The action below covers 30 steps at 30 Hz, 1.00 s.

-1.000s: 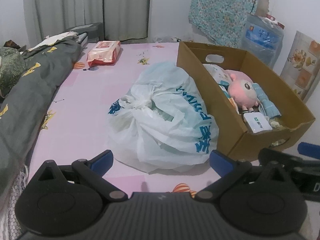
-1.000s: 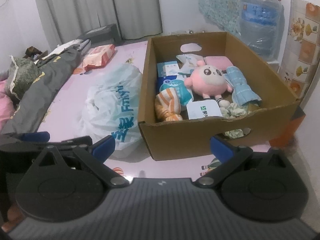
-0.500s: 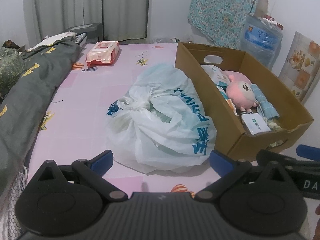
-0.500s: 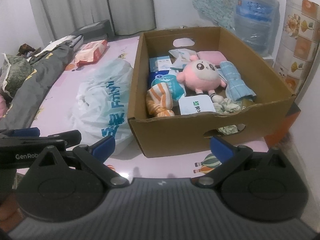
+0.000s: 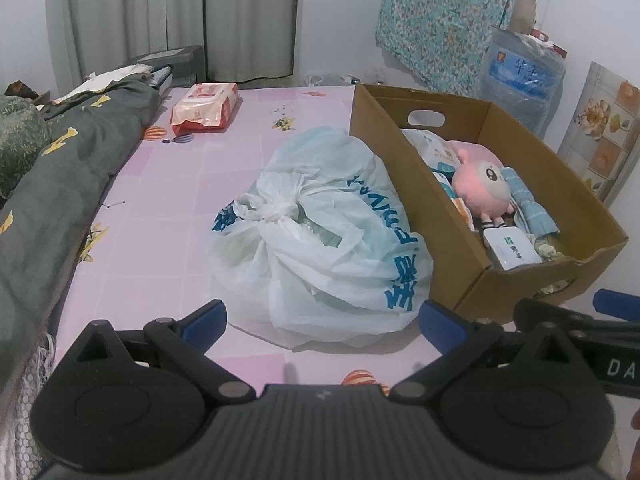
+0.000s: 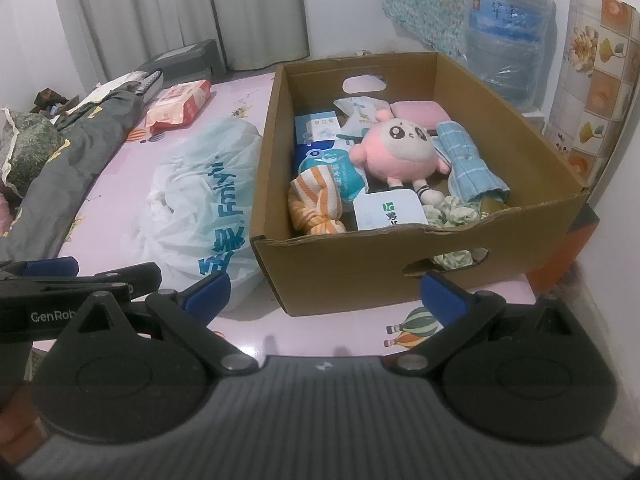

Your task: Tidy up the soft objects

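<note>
**Two open grippers wait by a box of soft things**

The left gripper (image 5: 322, 318) hangs low over the pink bed (image 5: 168, 200). Its blue jaws are spread wide and hold nothing. Right in front of it lies a white plastic bag (image 5: 320, 236) with blue letters, tied in a knot at the top. The bag leans against the left side of a cardboard box (image 5: 516, 284).

The right gripper (image 6: 324, 294) points at the near wall of the same box (image 6: 360, 276). Its jaws are spread wide too, and they are empty. They are close to the box but do not touch it.

The soft things sit inside the box. A round pink plush toy (image 6: 394, 152) lies in the middle. To its left is an orange and white striped cloth (image 6: 316, 204), rolled up. To its right is a blue towel (image 6: 468, 160). Behind it is a flat pink pad (image 6: 418, 112). A green and white scrunched cloth (image 6: 450, 210) sits by the toy's feet, and part of it shows through the handle hole in the near wall. Some white and blue packets (image 6: 320, 128) are in there as well.

Farther back on the bed lies an orange pack of wipes (image 5: 206, 108). A dark grey blanket (image 5: 60, 168) runs along the left side. A big blue water bottle (image 6: 506, 36) stands behind the box.
</note>
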Motion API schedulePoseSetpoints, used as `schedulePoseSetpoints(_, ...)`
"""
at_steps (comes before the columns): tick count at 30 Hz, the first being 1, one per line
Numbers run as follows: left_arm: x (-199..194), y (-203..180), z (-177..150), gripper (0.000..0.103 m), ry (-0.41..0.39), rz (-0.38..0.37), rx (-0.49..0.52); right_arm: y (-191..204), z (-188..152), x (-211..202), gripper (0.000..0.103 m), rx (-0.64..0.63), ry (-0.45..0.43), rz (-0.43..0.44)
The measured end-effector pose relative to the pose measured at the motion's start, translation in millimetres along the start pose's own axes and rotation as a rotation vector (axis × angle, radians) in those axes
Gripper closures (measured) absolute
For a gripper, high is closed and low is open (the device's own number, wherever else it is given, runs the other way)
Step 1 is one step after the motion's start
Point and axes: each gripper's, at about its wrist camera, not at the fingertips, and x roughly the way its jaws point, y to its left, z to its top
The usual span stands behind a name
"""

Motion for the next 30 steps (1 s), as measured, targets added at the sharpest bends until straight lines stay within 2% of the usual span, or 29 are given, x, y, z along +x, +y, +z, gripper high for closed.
schedulePoseSetpoints(30,8.8,-3.3,7.0,0.002,0.006,0.02,0.005,2.1,10.2,12.2,0.001,-0.017,0.028,-0.004)
